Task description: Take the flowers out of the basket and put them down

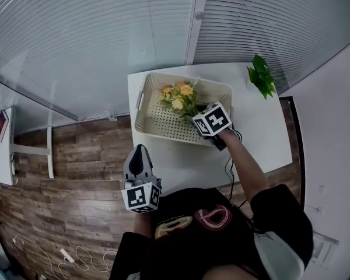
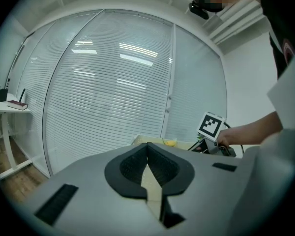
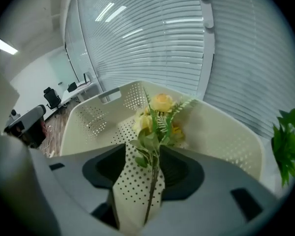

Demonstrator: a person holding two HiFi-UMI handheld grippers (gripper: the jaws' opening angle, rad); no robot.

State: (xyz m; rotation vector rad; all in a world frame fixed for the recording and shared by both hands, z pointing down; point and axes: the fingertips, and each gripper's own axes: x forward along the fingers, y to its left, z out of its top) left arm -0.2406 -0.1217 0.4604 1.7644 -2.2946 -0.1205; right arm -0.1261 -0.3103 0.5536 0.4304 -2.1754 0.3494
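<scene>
A cream perforated basket (image 1: 141,107) stands on the white table (image 1: 262,133). A bunch of yellow flowers (image 1: 179,97) with green leaves lies inside it. My right gripper (image 1: 193,114) reaches down into the basket from the front right. In the right gripper view the flowers (image 3: 160,104) lie just ahead, and their thin stem runs back between the jaws of this gripper (image 3: 143,151). The jaws stand apart, with the basket (image 3: 226,132) floor showing in the gap. My left gripper (image 1: 139,149) hangs off the table's front left over the floor, its tips (image 2: 147,146) together and nothing held.
A small green plant (image 1: 261,74) sits at the table's back right corner, beside the basket (image 3: 287,141). Window blinds (image 1: 93,34) close off the far side. Wood floor (image 1: 76,156) lies left of the table, with a white desk (image 1: 0,150) at the far left.
</scene>
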